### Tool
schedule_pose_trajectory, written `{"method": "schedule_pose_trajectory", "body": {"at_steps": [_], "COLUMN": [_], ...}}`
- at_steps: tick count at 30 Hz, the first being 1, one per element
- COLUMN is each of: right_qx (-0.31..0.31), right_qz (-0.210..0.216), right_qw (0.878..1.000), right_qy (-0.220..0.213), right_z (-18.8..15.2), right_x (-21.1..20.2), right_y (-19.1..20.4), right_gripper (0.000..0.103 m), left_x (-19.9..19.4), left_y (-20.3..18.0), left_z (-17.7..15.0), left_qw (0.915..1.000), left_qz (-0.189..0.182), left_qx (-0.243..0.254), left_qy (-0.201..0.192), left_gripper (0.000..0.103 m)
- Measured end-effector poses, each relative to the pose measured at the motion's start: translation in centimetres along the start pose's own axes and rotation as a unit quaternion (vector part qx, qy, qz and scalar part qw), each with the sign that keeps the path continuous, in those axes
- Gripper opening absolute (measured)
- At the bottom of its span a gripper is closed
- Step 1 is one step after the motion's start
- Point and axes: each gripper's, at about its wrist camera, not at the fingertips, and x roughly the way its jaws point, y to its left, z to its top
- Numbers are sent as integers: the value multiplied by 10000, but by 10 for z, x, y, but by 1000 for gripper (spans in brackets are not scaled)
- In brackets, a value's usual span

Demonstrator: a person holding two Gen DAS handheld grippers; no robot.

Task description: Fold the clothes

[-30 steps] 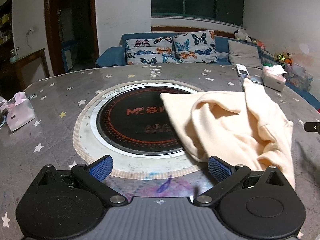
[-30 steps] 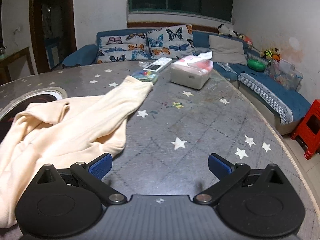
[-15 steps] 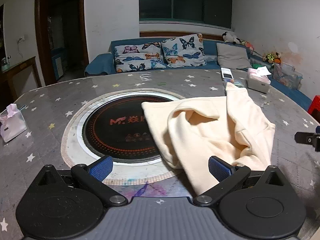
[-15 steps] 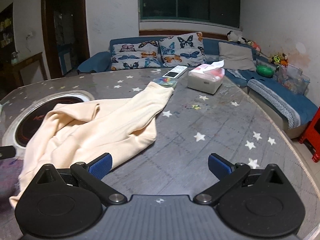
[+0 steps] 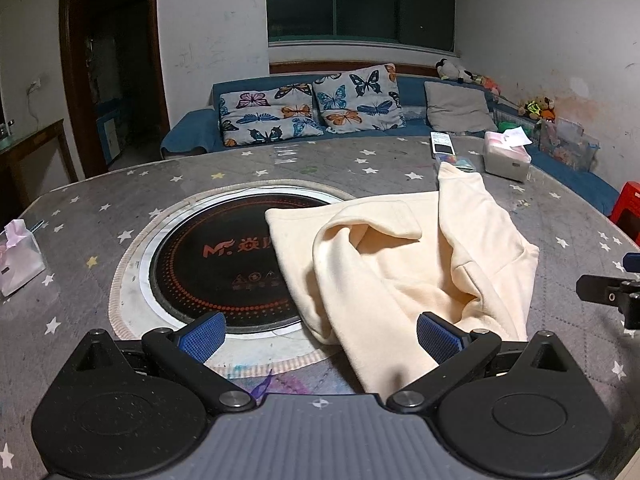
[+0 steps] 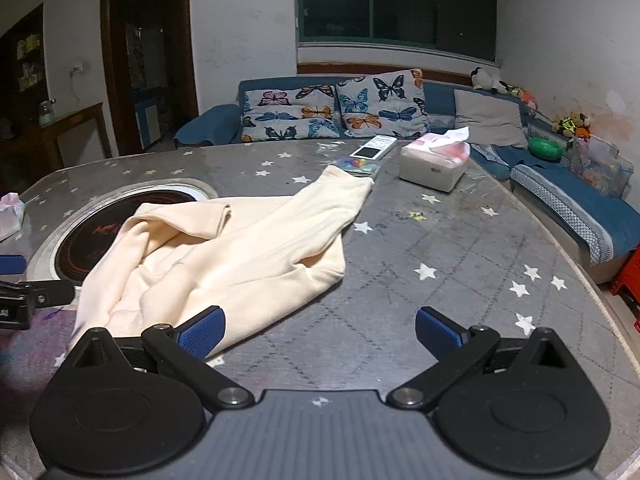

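Note:
A cream sweatshirt (image 5: 420, 264) lies crumpled on the star-patterned table, one sleeve stretched toward the far side. It also shows in the right wrist view (image 6: 224, 256). My left gripper (image 5: 320, 338) is open and empty, just short of the garment's near edge. My right gripper (image 6: 318, 334) is open and empty, above bare table at the garment's right side, its left finger over the hem. The right gripper's tip (image 5: 612, 292) shows at the right edge of the left wrist view, and the left gripper's tip (image 6: 24, 300) at the left edge of the right wrist view.
A round black induction plate (image 5: 224, 264) is set in the table, partly under the garment. A remote (image 6: 374, 148) and a tissue box (image 6: 436, 164) lie beyond the sleeve. A pink tissue pack (image 5: 18, 256) sits at the left edge. A blue sofa (image 5: 304, 120) stands behind.
Both grippers have drawn back and risen, so more of the table and garment show. The garment lies unmoved. Both grippers stay open.

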Motion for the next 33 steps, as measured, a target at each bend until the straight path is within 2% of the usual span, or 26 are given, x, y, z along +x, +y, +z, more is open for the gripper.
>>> {"method": "schedule_pose_trajectory", "body": {"at_steps": [3, 12, 18, 29, 33], "right_qx": [-4, -138, -190, -303, -298], "right_qz": [72, 348, 447, 491, 487], "right_qw": [10000, 9993, 9988, 9983, 9983], "right_qy": [-17, -9, 95, 116, 111], "right_z": [1, -1, -11, -26, -31], "right_x": [0, -2, -7, -24, -30], "right_y": [4, 17, 20, 23, 25], "right_gripper": [99, 99, 95, 95, 95], "left_x": [1, -2, -19, -45, -48], "left_y": [-3, -10, -11, -18, -23], "left_z": [2, 1, -8, -32, -37], "left_qw": [10000, 9999, 9997, 9983, 9979], "left_qz": [-23, -79, -193, -443, -398], "left_qx": [26, 73, 59, 255, 337], "left_qy": [15, 73, 97, 279, 373], "left_gripper": [103, 103, 103, 103, 103]}}
